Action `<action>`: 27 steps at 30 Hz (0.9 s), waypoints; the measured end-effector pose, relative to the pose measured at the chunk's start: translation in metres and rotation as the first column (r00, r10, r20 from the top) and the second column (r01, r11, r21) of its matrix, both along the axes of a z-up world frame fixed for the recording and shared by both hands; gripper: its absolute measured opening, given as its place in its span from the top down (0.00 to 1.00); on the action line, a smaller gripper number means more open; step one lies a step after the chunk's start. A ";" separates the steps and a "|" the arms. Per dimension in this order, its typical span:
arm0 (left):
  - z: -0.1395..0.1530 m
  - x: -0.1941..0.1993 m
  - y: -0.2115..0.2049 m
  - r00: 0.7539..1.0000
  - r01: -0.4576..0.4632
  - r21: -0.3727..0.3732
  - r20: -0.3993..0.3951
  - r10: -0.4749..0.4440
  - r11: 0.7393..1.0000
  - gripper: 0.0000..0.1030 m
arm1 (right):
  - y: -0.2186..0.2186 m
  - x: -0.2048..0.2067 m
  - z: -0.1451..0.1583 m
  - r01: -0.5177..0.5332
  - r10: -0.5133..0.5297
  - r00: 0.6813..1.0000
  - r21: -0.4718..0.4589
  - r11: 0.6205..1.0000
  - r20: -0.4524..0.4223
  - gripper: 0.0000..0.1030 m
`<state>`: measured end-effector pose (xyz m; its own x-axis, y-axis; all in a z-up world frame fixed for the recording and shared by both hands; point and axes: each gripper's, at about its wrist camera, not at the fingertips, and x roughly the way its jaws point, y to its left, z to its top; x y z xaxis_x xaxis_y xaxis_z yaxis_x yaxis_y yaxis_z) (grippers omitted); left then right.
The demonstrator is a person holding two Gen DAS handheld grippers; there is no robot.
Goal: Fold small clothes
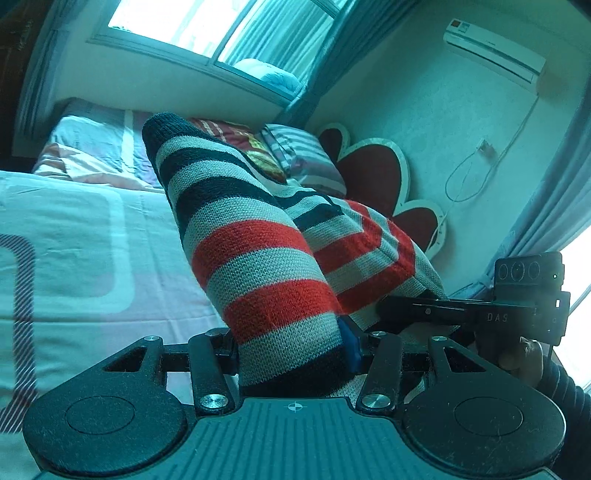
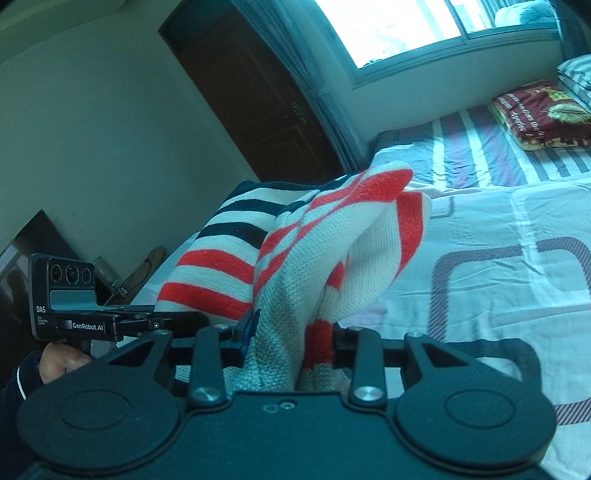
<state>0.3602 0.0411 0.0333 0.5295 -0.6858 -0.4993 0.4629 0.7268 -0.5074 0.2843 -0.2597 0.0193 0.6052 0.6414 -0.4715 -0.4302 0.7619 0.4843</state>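
Observation:
A small knitted garment with red, white and navy stripes (image 1: 258,258) is held up above the bed by both grippers. My left gripper (image 1: 295,354) is shut on one bunched end of it; the cloth fills the gap between the fingers and hides their tips. My right gripper (image 2: 288,347) is shut on the other end of the striped garment (image 2: 332,236), which drapes forward in folds. The other gripper shows in each view: the right one in the left wrist view (image 1: 480,314), the left one in the right wrist view (image 2: 110,321).
A bed with a pink and white patterned sheet (image 1: 74,258) lies below. Pillows (image 1: 303,155) and a folded red blanket (image 2: 535,114) sit at its head, by a red flower-shaped headboard (image 1: 376,177). A dark wardrobe (image 2: 251,92) and a window (image 2: 388,26) stand behind.

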 end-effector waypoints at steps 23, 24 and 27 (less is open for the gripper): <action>-0.071 -0.005 0.169 0.978 -0.186 0.048 -0.090 0.190 0.981 0.51 | 0.181 0.074 -0.076 -0.189 0.192 0.976 0.038 0.981 -0.099 0.66; -0.075 -0.004 0.174 0.977 -0.186 0.054 -0.093 0.191 0.981 0.51 | 0.185 0.078 -0.081 -0.192 0.196 0.974 0.045 0.980 -0.109 0.66; -0.089 0.000 0.191 0.974 -0.189 0.062 -0.112 0.195 0.980 0.51 | 0.200 0.086 -0.098 -0.209 0.217 0.967 0.069 0.976 -0.136 0.66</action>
<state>0.3601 0.2322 -0.0557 0.5844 -0.5492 -0.5973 0.2521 0.8226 -0.5097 0.3700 -0.0597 -0.0788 0.3815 0.7749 -0.5040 -0.5033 0.6314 0.5899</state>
